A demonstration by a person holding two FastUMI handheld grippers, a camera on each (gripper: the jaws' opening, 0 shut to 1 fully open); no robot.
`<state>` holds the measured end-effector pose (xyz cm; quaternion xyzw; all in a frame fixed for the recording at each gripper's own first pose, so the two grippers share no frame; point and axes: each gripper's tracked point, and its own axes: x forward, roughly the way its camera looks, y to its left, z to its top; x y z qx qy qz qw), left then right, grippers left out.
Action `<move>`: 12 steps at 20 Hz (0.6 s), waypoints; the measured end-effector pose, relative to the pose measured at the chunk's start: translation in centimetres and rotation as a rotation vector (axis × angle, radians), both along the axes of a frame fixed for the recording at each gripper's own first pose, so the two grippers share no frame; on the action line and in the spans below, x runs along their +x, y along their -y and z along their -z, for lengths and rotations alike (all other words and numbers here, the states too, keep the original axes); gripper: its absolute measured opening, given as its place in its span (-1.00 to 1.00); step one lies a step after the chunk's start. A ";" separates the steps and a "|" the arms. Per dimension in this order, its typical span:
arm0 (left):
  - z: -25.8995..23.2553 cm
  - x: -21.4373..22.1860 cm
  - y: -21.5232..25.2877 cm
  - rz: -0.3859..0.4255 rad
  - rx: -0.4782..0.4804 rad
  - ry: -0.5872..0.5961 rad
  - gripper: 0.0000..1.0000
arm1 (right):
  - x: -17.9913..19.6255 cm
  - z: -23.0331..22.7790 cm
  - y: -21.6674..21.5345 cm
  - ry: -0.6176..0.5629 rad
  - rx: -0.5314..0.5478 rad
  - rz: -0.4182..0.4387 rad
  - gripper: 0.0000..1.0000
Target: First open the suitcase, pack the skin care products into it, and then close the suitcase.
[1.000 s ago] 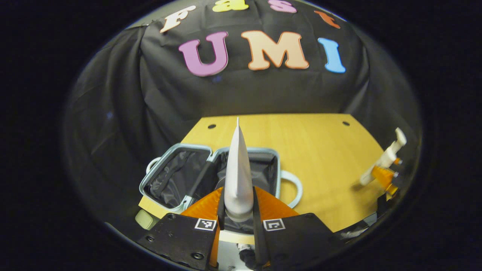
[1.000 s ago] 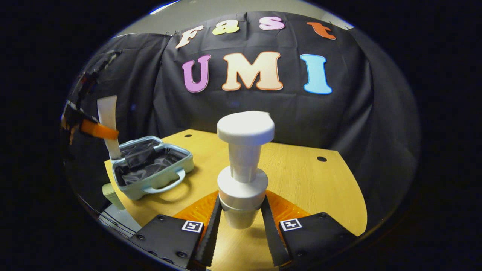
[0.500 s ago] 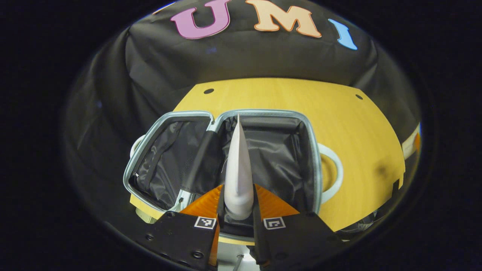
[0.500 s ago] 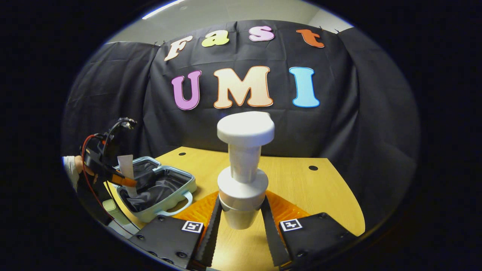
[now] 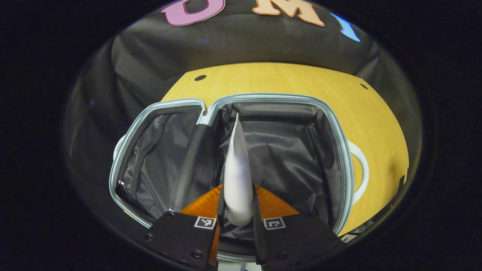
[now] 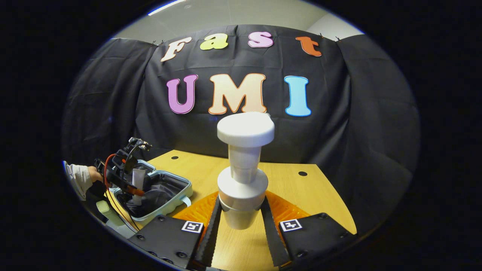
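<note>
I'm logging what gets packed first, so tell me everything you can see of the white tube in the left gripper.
The white tube is a plain, matte squeeze tube, apparently soft plastic, with no label visible. It tapers from a rounded end to a flat crimped end. The left gripper is shut on it, both fingers pressing near the rounded end. It hangs over the dark-lined inside of the open suitcase; the right gripper view shows it upright there. Whether it touches the lining is unclear.
</note>
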<state>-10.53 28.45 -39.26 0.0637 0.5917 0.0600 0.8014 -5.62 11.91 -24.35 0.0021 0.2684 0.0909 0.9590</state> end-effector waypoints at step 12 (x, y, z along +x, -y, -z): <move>-0.9 3.1 1.0 0.004 -0.121 0.153 0.62 | 1.5 -1.1 -7.1 -0.030 0.067 -0.054 0.18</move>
